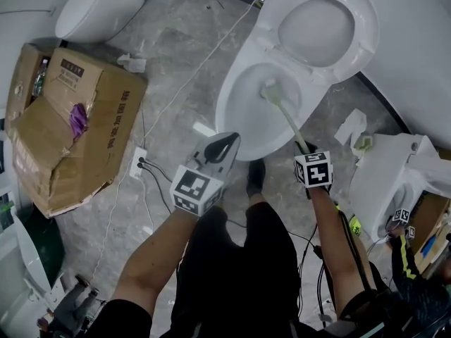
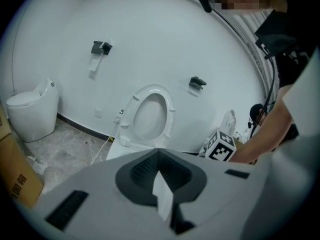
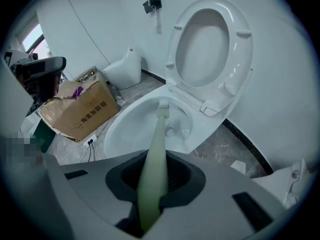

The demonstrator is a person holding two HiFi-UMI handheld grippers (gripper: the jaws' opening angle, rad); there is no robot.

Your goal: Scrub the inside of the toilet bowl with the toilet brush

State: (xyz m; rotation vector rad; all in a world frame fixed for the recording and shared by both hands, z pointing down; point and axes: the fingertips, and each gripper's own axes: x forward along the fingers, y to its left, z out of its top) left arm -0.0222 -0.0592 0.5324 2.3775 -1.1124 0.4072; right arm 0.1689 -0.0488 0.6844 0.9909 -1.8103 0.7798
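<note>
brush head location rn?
Head view, centre-right: the brush head sits inside the bowl near its back, just below the raised seat. Its handle runs down to the right gripper, which is shut on it.

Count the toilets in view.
2 for certain: the open toilet at centre with the toilet brush in its bowl, and a closed toilet upper left beside the cardboard box. The white fixture at right may be a third.

My grey left gripper (image 1: 224, 145), my grey right gripper (image 1: 307, 152), black-and-white marker cubes (image 1: 194, 190), black shorts (image 1: 239, 259), black shoe (image 1: 256, 177), thin black cables (image 1: 302, 263)
</note>
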